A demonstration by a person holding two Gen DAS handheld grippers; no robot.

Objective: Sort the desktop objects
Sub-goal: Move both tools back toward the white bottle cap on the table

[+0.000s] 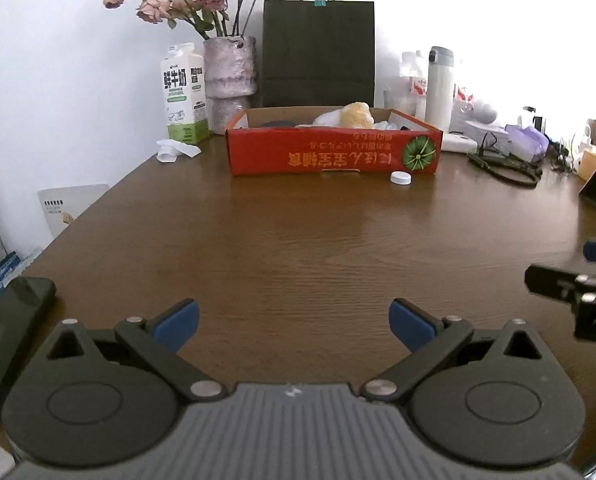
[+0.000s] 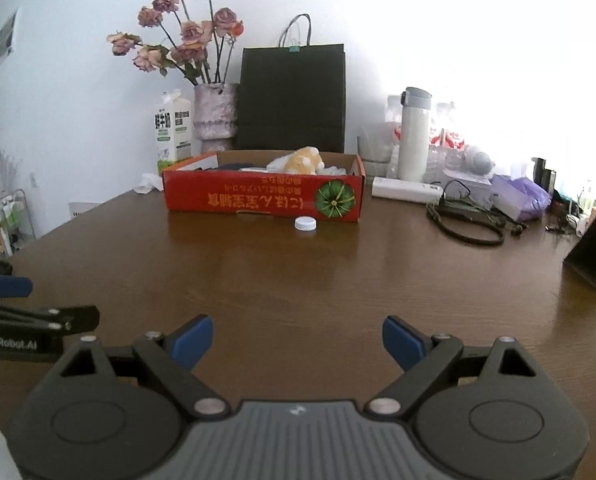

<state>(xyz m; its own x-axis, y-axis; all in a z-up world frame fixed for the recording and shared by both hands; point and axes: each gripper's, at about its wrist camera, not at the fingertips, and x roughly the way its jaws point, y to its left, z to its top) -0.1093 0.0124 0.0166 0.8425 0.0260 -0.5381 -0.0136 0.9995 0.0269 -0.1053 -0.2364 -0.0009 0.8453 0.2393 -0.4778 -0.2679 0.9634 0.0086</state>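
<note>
Both grippers held wide and empty over the near table.
The left gripper (image 1: 293, 322) and right gripper (image 2: 298, 340) are best carried level toward the white cap (image 2: 306, 223) just before the far red box (image 2: 263, 200).

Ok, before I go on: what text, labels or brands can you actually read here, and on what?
"GenRobot.AI": white lettering on the left gripper, seen from the right wrist view.
"鲜牛奶": large dark characters on the milk carton.
Red cardboard box: yellow characters printed upside down beside a green melon picture; too distorted to read reliably.
Smaller print on the carton: too small.
Red marks on the clear bottles: blurred.
</note>
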